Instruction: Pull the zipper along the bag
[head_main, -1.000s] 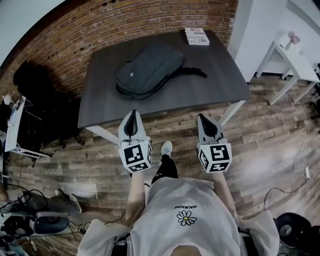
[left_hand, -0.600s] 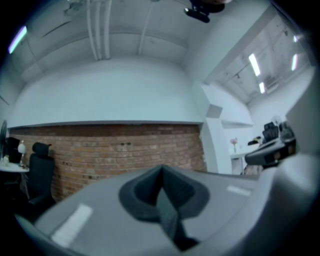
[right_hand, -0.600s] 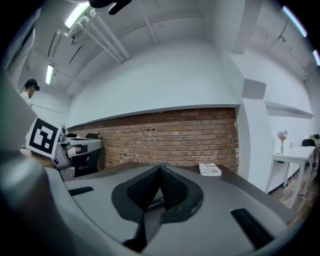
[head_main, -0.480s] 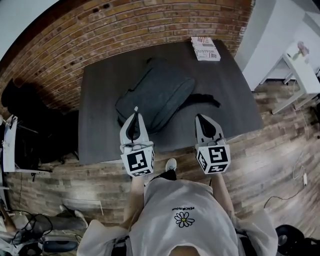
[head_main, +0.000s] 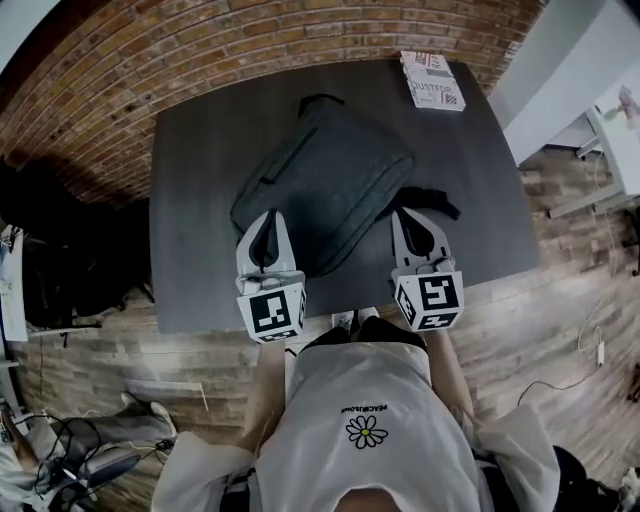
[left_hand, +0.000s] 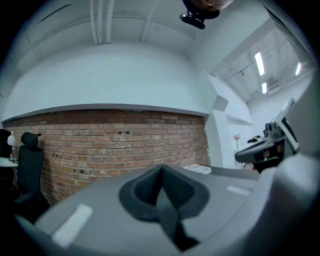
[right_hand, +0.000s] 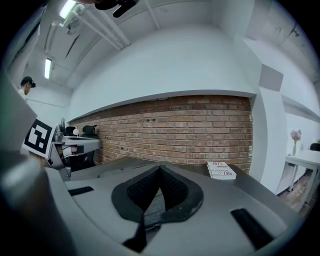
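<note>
— Where is the bag (head_main: 325, 180) from where you stand?

— Flat in the middle of the dark table (head_main: 190, 270), lying slantwise, its carry loop toward the brick wall (head_main: 200, 50) and a black strap (head_main: 432, 203) trailing off on the person's right. Both tools hover over its near edge.

— Gripping anything?

— No. The left gripper (head_main: 268, 214) has its jaws pressed together on nothing, above the near left corner of the bag. The right gripper (head_main: 398, 212) is the same, pads closed and empty, just beside the strap.

— So what worries you?

— First, I can't pick out the zipper pull from here. If either tool goes down closed, it will only poke the fabric; the jaws have to part before they can pinch a tab that small.

— And once one has it?

— The bag is loose on a smooth top. I'd guess a pull with nothing pinning the fabric just drags the whole bag along, and the slider never travels. One tool should hold the cloth near the track while the other draws.

— Anything else?

— The strap. The right tool is close enough to catch that instead of the pull. And if the bag slides toward the far corner, it could nudge the small box (head_main: 432, 80) sitting near the edge there.
</note>
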